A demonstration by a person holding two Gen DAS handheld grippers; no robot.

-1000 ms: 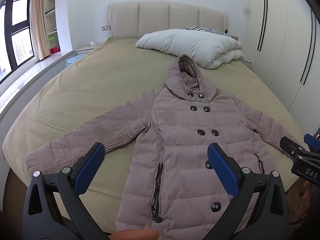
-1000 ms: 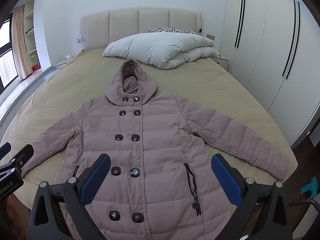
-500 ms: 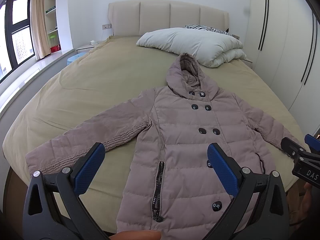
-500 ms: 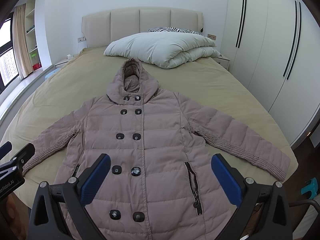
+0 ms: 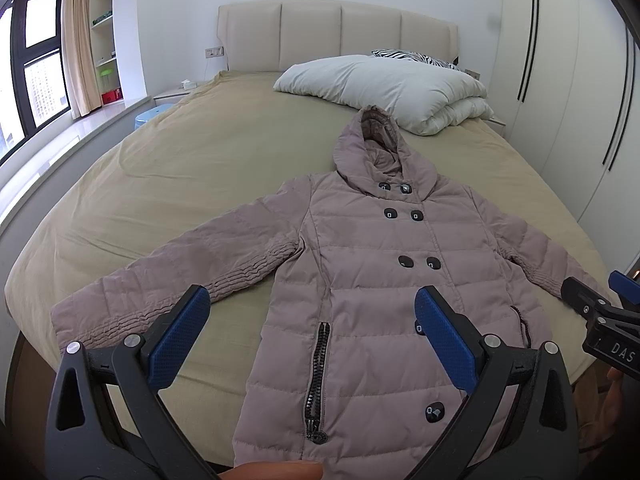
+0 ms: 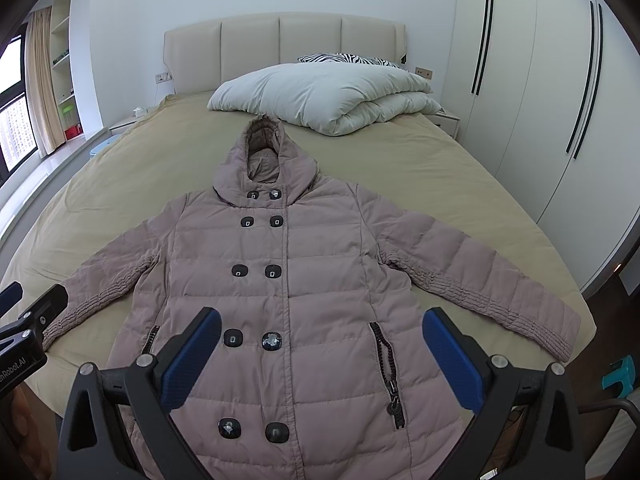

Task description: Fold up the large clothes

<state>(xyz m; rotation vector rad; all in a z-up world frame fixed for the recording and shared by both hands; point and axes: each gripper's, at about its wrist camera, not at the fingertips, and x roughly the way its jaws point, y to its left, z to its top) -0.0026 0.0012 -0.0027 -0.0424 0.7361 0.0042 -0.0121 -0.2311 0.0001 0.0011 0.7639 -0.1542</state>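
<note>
Since a second ago very little has shifted: both views have crept slightly, so the coat sits a touch lower and nearer in each, and nothing on the bed has been disturbed. The mauve quilted coat (image 6: 304, 280) lies face up and buttoned on the tan bedspread (image 6: 420, 168), spread flat near the foot edge of the bed, its hood (image 6: 264, 156) pointing toward the headboard (image 6: 280, 48) and both sleeves stretched out toward the side edges; its hem reaches the foot edge. The left gripper (image 5: 312, 336) hovers above the coat's left side with its blue pads (image 5: 180, 340) set wide apart and nothing between them, touching no cloth. The right gripper (image 6: 320, 356) hangs likewise over the lower front of the coat, jaws wide and empty. Toward the head of the bed a folded white duvet (image 6: 328, 96) rests on the bedspread, just beyond the hood tip, with a zebra-print pillow (image 6: 348, 58) behind it against the padded cream headboard. White wardrobe doors (image 6: 540, 92) with dark vertical handles line the wall along the right edge of the bed. On the other side are a window (image 5: 36, 72) with a beige curtain (image 5: 78, 36), open shelves (image 5: 106, 32) and a pale blue stool (image 5: 150, 118) beside the bed.
</note>
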